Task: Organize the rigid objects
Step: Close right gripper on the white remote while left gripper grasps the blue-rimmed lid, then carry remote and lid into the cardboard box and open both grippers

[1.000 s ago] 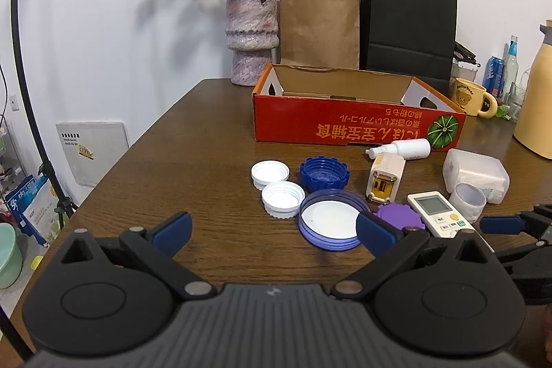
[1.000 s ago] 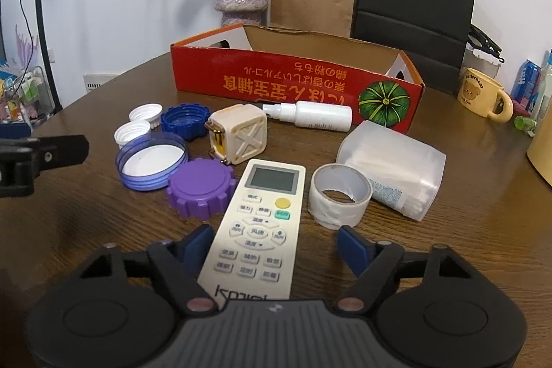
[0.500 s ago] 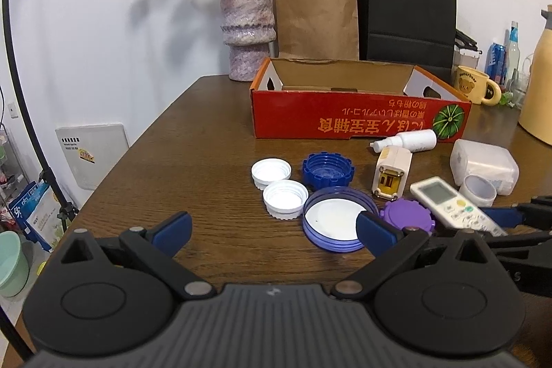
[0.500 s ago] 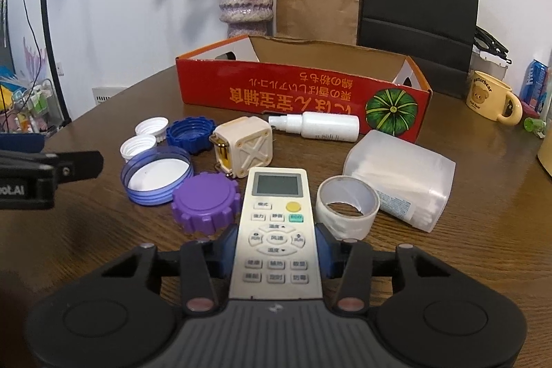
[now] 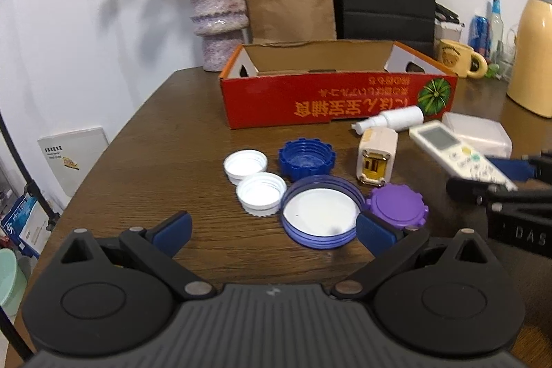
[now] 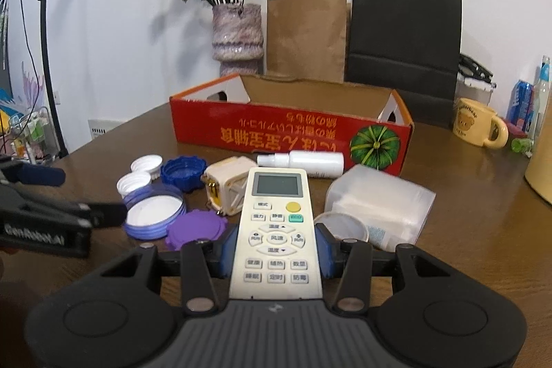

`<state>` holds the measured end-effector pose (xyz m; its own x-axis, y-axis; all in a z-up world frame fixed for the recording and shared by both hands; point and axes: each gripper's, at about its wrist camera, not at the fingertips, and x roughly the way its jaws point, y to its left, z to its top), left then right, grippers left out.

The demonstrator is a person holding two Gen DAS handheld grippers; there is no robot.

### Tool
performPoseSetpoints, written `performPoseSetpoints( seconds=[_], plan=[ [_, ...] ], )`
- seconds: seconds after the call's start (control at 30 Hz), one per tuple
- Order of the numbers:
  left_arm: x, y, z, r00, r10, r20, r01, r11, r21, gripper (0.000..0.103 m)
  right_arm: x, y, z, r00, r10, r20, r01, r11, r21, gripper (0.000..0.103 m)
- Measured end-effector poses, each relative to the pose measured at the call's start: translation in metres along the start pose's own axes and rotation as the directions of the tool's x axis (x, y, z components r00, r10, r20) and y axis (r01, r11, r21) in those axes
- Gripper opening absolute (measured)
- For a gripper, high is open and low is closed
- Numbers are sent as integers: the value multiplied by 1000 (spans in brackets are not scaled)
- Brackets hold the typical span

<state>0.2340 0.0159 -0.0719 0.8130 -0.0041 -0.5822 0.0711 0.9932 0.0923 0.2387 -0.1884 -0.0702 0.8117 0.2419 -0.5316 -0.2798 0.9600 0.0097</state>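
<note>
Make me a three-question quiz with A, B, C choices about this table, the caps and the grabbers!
1. Where is the spray bottle?
A. inside the box
B. lying in front of the red box
C. in the mug

2. How many white caps?
A. two
B. four
C. none

3. The right gripper is:
A. wide open
B. shut on the remote control
C. shut on a purple lid

Answers:
B, it lies on the table.
A, one beside another.
B, both pads press the remote's sides.

White remote point(image 6: 276, 226) lifted off table, screen up, nose toward red box point(image 6: 289, 133).
</note>
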Motion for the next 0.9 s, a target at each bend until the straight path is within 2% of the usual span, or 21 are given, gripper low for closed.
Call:
performPoseSetpoints(
  seconds=[0.57, 0.63, 0.73, 0.77, 0.8, 0.9],
  plan=[
    [41, -21, 7, 999, -2, -43, 3, 1000, 17, 103, 0, -9, -1, 1000, -7, 30, 6, 1000, 27, 45],
    [44, -20, 8, 999, -9, -40, 9, 1000, 4, 99, 1, -9, -1, 1000, -9, 30, 9, 1000, 27, 45],
    [46, -20, 9, 999, -18, -35, 18, 1000, -7, 86, 1, -10, -2, 1000, -10, 29, 9, 1000, 29, 45],
    [47, -20, 9, 999, -29, -36, 28, 1000, -9, 73, 2, -10, -1, 1000, -10, 27, 9, 1000, 30, 45],
    [47, -20, 9, 998, -46, -41, 45, 999, -13, 68, 2, -10, -2, 1000, -10, 25, 10, 999, 30, 45],
    [46, -20, 8, 998, -58, -32, 58, 998, -20, 68, 2, -10, -2, 1000, -10, 24, 9, 999, 32, 45]
  ],
)
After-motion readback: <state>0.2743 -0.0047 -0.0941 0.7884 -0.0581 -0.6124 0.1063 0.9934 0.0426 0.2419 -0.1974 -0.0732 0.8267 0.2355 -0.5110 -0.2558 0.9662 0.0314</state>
